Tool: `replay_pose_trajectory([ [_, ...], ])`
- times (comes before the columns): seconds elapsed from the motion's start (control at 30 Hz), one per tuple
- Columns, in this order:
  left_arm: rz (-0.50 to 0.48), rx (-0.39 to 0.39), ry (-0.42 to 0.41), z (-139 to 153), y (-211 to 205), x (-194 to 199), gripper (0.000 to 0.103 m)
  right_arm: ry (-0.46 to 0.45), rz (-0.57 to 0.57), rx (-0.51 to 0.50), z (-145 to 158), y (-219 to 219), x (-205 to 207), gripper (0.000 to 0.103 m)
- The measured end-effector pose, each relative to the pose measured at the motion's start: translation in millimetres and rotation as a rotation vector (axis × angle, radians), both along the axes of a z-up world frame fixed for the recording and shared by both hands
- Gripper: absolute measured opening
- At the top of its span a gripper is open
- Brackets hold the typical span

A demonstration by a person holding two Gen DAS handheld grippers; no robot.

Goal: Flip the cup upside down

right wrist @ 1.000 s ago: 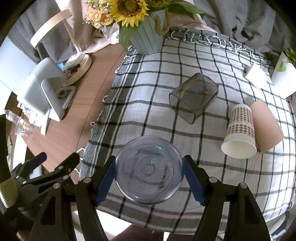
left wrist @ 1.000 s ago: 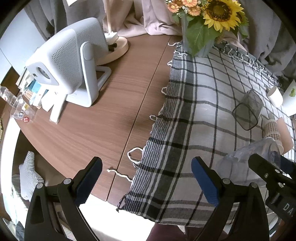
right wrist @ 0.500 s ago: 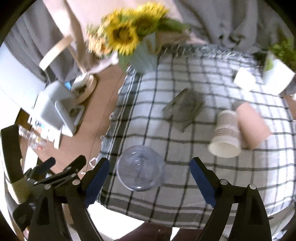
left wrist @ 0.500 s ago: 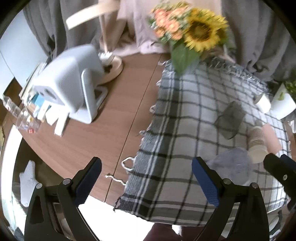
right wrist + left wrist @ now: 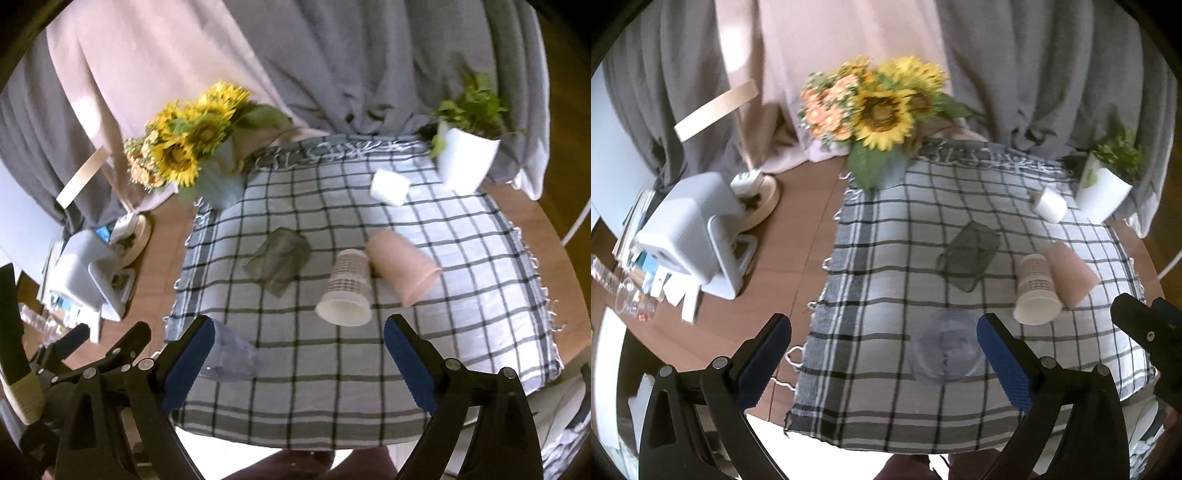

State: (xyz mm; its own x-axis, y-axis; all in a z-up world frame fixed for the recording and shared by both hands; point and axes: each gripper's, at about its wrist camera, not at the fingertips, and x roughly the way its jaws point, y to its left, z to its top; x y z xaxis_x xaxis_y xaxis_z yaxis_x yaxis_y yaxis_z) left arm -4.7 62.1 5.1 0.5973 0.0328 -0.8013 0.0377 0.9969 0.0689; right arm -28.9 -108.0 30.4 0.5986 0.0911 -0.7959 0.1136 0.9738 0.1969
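Since 1 second ago, when the right gripper (image 5: 295, 343) was clamped on the clear cup (image 5: 947, 349), its jaws have sprung wide apart and it has pulled back and up. The cup now stands free on the cloth (image 5: 894, 240) near the front edge, its flat base facing up, so the flip looks done and only the retreat is left. The left gripper (image 5: 882, 343) is also spread wide and grasps nothing; it too has risen, so more of the table shows.

The cup is thin, see-through plastic, round, with rings moulded in its base; in the right view it shows only as a blurred cone beside the left finger. The cloth is woven, checked in grey and black, fringed at the edges. On it lie a smoky square tumbler (image 5: 969, 254) on its side, a patterned paper cup (image 5: 347, 291) and a pink cup (image 5: 404, 271) touching each other, both tipped over, and 1 small white cup (image 5: 389, 186).
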Motion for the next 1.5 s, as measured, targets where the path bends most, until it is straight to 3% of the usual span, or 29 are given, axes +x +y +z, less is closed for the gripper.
replay_pose_trajectory([
  [0.43,-0.108,0.006,-0.037,1.2,-40.2,-19.7,0.103,-0.044,-0.06,-0.085,2.1,-25.9,-26.9,0.094],
  [0.63,-0.101,0.014,-0.061,6.7,-44.5,-24.2,0.103,-0.053,-0.105,-0.082,3.7,-38.9,-32.8,0.097],
  [1.5,-0.101,0.004,-0.042,3.1,-48.2,-27.3,0.103,-0.034,-0.093,-0.085,-1.9,-40.7,-37.6,0.098],
])
